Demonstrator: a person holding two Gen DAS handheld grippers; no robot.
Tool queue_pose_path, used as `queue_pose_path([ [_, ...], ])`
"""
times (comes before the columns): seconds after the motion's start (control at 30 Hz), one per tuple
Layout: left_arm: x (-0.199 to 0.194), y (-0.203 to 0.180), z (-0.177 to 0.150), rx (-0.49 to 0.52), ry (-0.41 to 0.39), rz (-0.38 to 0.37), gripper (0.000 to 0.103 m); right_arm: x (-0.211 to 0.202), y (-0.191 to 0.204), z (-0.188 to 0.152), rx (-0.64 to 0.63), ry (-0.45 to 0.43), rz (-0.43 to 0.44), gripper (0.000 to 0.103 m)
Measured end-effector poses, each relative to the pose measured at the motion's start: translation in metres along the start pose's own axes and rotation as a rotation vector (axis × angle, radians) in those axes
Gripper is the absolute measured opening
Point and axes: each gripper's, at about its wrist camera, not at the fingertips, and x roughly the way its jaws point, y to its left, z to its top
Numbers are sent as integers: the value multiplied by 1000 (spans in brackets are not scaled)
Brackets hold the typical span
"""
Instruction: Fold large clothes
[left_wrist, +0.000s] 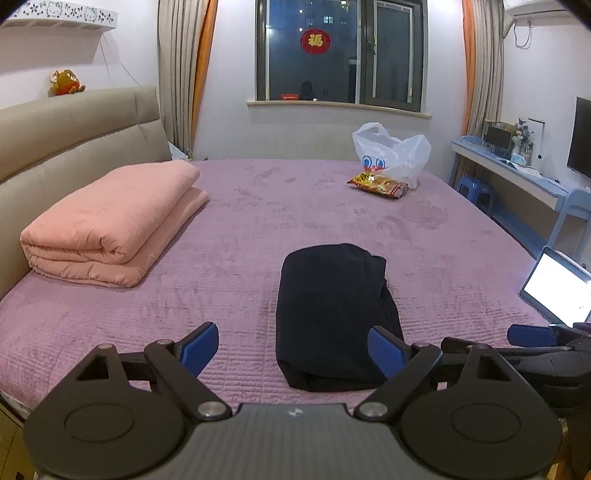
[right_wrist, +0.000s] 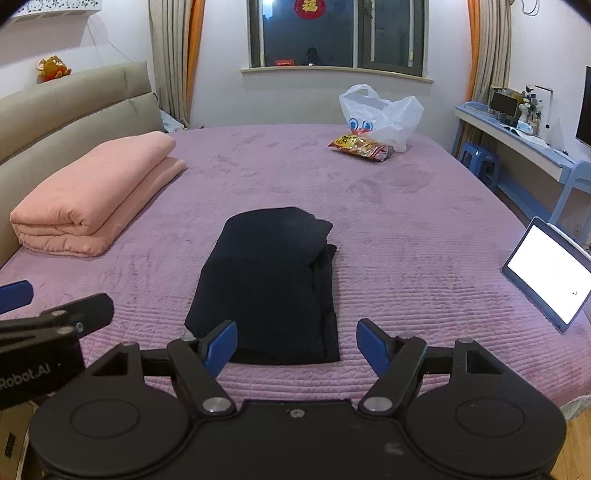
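A dark navy garment (left_wrist: 332, 314) lies folded into a narrow block on the purple bedspread (left_wrist: 258, 221), near the bed's front edge. My left gripper (left_wrist: 297, 343) hovers open at the garment's near end, blue pads wide apart, nothing held. In the right wrist view the same folded garment (right_wrist: 269, 284) lies straight ahead. The right gripper (right_wrist: 297, 345) is open over its near edge, pads clear of the cloth. The other gripper's blue-tipped finger (right_wrist: 14, 295) shows at that view's left edge.
A folded pink quilt (left_wrist: 110, 225) sits at the left by the padded headboard (left_wrist: 74, 129). A white plastic bag (left_wrist: 391, 151) and snack packet (left_wrist: 378, 184) lie at the far side. A lit tablet (right_wrist: 546, 273) stands at the bed's right edge. A blue desk (left_wrist: 517, 173) and stool line the right wall.
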Motion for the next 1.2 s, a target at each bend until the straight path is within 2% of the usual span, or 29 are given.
queue_pose_path([
  [0.17,-1,4,-1,-33,8,-34,90,-2,-3,-4,1,2,-9,85],
  [0.87,-7,3,-3,6,-6,-11,90,0,1,-6,8,35,8,85],
  [1.03,-10,3,-3,-14,-1,-43,90,0,3,-7,7,36,8,85],
  [1.2,-12,3,-3,-8,-10,-29,90,0,5,-7,6,35,6,85],
])
